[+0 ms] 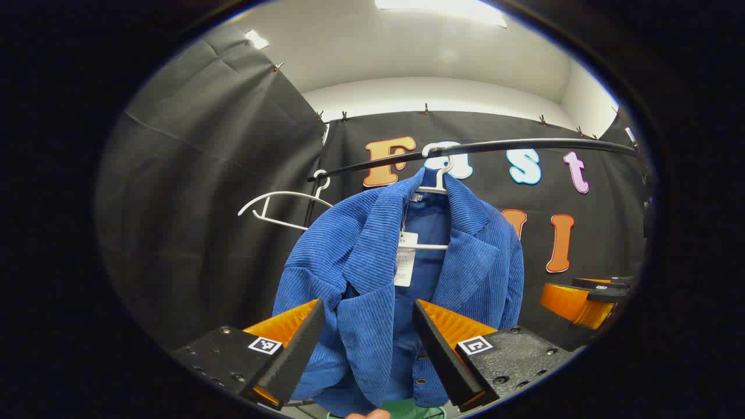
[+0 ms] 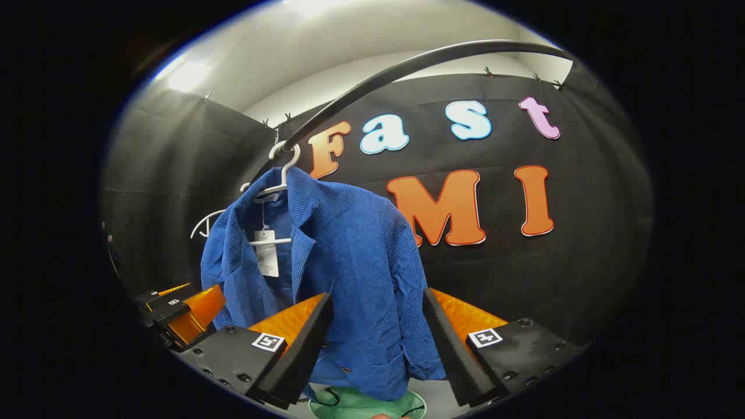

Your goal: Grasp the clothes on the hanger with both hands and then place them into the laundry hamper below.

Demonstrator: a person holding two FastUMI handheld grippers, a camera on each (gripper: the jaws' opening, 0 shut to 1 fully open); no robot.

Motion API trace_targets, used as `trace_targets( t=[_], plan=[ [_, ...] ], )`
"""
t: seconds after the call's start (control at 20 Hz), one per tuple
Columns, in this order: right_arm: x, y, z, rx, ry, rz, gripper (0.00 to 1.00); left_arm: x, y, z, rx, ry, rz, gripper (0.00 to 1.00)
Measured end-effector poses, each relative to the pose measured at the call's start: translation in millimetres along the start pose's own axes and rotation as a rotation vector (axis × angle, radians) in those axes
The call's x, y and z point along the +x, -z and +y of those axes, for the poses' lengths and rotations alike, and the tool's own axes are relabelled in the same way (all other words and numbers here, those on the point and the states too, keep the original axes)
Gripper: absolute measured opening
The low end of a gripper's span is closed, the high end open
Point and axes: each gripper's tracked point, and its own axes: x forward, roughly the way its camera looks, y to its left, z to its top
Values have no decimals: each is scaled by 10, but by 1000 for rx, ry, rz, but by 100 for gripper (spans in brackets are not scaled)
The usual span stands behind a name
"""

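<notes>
Fingers, left gripper (image 1: 368, 349): you hold them wide, the blue jacket (image 1: 378, 279) hanging between and beyond them.
Fingers, right gripper (image 2: 378, 349): wide apart too, gripping nothing.
Jacket: on a white hanger (image 2: 279, 174) at 11 o'clock in the right gripper view, hooked over the black rail (image 2: 407, 64).
Hamper (image 2: 366, 404): green rim at 6 o'clock, under the jacket's hem.

Bright ceiling light (image 1: 442, 9) overhead, some glare; sharp centre; strong fisheye bending at edges
</notes>
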Motion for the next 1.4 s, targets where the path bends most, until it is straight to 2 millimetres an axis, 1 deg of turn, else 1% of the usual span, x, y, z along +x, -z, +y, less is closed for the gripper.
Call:
trace_targets(
  t=[0.1,0.15,0.3,0.35,0.6,0.65,0.9,1.15,1.3,1.4],
  plan=[
    [2,12,-34,5,5,4,99,4,4,-2,2,1,0,92],
    [-7,17,-43,7,6,6,99,5,5,-9,4,1,-1,95],
    [-15,33,-74,10,9,7,99,-1,0,-21,6,3,-2,95],
    [-21,44,-88,7,12,8,100,12,0,-34,5,3,-1,92],
    [-32,65,-118,4,17,11,99,6,13,-37,5,2,4,92],
    [-42,58,-114,5,16,10,100,8,20,-47,5,3,5,92],
    [-73,32,-129,2,16,1,99,-12,1,-59,7,4,2,92],
    [-111,-15,-113,-1,11,-11,100,-67,-37,-14,0,-7,-7,92],
    [-113,-36,-71,-3,-1,-18,99,-101,-69,41,5,-18,-15,92],
    [-111,-62,-26,-7,-16,-27,99,-88,-127,92,30,-25,-34,92]
  ],
)
